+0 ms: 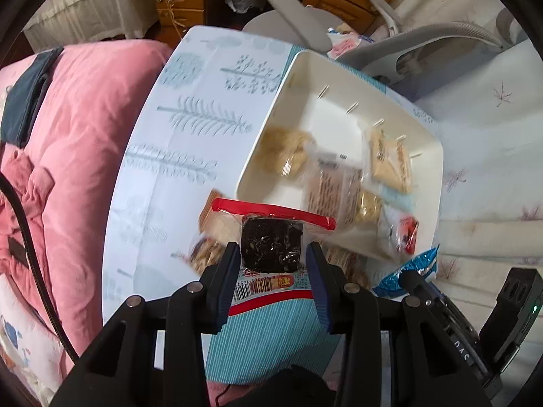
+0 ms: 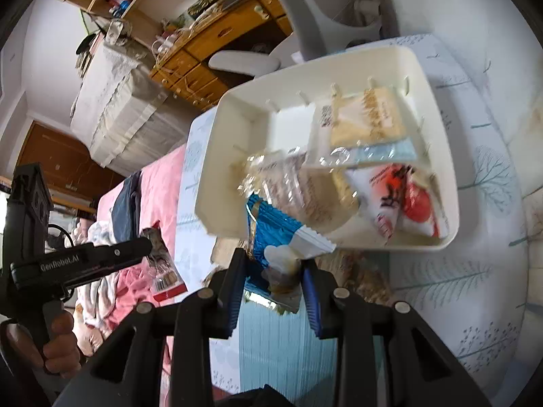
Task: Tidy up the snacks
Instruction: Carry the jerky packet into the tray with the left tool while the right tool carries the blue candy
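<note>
The left gripper (image 1: 273,249) is clamped on a red-edged snack packet (image 1: 271,237) with a dark square filling; the packet sits between the two blue-padded fingers (image 1: 225,285), its barcoded lower end lying back toward the gripper body and its red-trimmed top edge projecting forward to just short of the near rim of the white tray (image 1: 429,156). The right gripper (image 2: 273,264) is closed on a blue and white snack packet (image 2: 275,234), whose crimped upper end reaches forward and overlaps the tray's near wall (image 2: 217,183) as seen from the right wrist. In the left wrist view the same blue packet (image 1: 405,273) appears low and right of the tray, held in the other tool. The tray rests on a tablecloth (image 1: 190,125) printed with grey-blue tree figures and holds several wrapped items: pale biscuit packs (image 2: 368,120) against the far wall, clear-wrapped brown pieces (image 1: 285,151) toward the left side, and a red and white packet (image 2: 407,198) at the right end. Further wrapped snacks (image 1: 207,249) lie loose on the cloth just beside the left gripper, outside the tray; motion blur prevents a count. A pink quilt (image 1: 78,142) lies to the left of the table, and a grey chair (image 1: 295,17) stands beyond the tray.
</note>
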